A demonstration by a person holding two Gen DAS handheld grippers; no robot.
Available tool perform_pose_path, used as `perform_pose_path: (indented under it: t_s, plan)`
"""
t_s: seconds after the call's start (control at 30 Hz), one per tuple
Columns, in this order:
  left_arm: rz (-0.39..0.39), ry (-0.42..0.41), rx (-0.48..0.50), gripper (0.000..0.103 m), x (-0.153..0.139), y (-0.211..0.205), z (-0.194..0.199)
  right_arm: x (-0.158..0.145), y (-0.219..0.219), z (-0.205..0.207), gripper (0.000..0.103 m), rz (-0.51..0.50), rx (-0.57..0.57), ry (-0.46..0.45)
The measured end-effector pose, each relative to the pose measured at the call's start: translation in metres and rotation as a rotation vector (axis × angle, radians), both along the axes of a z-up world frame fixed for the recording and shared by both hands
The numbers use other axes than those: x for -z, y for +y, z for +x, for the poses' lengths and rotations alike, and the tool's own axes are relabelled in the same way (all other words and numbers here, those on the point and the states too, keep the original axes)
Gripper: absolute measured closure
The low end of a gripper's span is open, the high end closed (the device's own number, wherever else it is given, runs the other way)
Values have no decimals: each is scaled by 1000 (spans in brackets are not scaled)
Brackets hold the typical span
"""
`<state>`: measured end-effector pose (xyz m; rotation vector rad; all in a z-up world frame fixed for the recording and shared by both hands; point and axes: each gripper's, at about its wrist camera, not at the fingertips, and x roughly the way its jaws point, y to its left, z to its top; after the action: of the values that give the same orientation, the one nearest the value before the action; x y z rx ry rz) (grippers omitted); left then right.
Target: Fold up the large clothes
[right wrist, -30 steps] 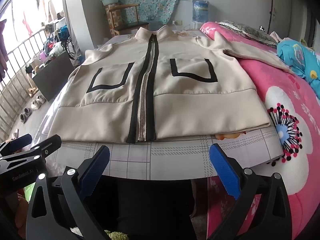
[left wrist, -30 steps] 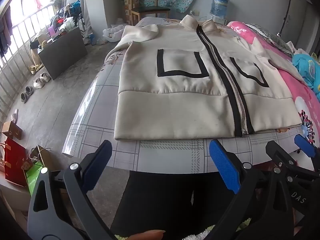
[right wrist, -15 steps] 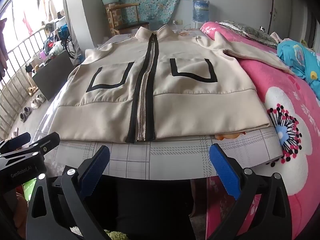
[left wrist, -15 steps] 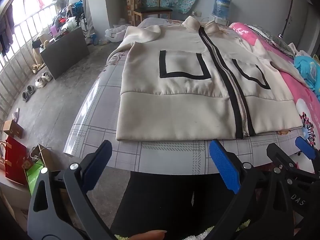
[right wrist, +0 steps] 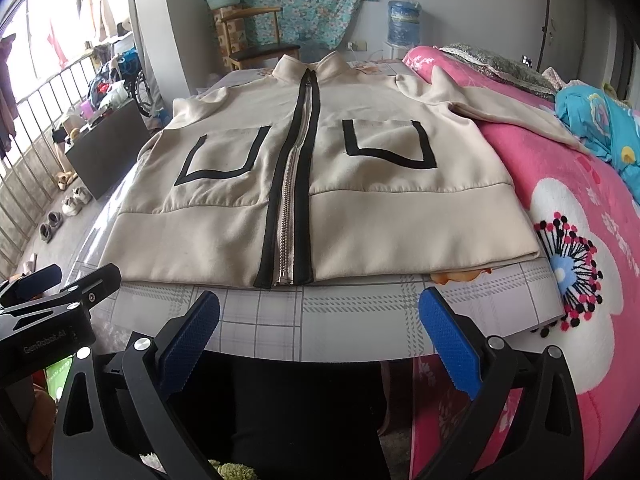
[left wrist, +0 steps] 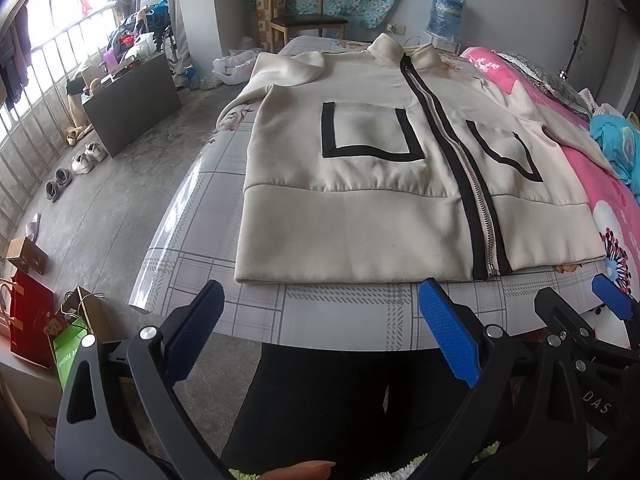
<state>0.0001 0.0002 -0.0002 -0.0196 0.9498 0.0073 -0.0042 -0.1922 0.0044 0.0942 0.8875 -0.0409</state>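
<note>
A cream zip jacket (left wrist: pixel 360 200) with black trim and two black-edged pockets lies flat, front up, on the checked table (left wrist: pixel 340 312); it also shows in the right wrist view (right wrist: pixel 320 208). Its hem faces me, its collar lies at the far end. One sleeve is bent near the far left shoulder (left wrist: pixel 292 68); the other stretches right onto the pink blanket (right wrist: pixel 520 116). My left gripper (left wrist: pixel 320 332) is open and empty, short of the table's near edge. My right gripper (right wrist: pixel 320 336) is open and empty too, just to its right.
A bed with a pink flowered blanket (right wrist: pixel 580 240) adjoins the table on the right, with a blue cloth (right wrist: pixel 600 120) on it. A wooden chair (left wrist: pixel 304 20) and water jug (left wrist: pixel 448 16) stand beyond. Shoes (left wrist: pixel 84 160), a dark cabinet (left wrist: pixel 132 100) and bags (left wrist: pixel 40 320) lie on the floor left.
Both grippers stay open and have eased slightly toward the table. The jacket has not moved.
</note>
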Motion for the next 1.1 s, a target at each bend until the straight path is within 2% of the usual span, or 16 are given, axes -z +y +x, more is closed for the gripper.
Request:
perform_pose_path:
  t_s: [1.1]
  plan:
    - [3, -5, -3, 9, -8, 11, -1, -2, 1, 1, 6, -9, -3, -2]
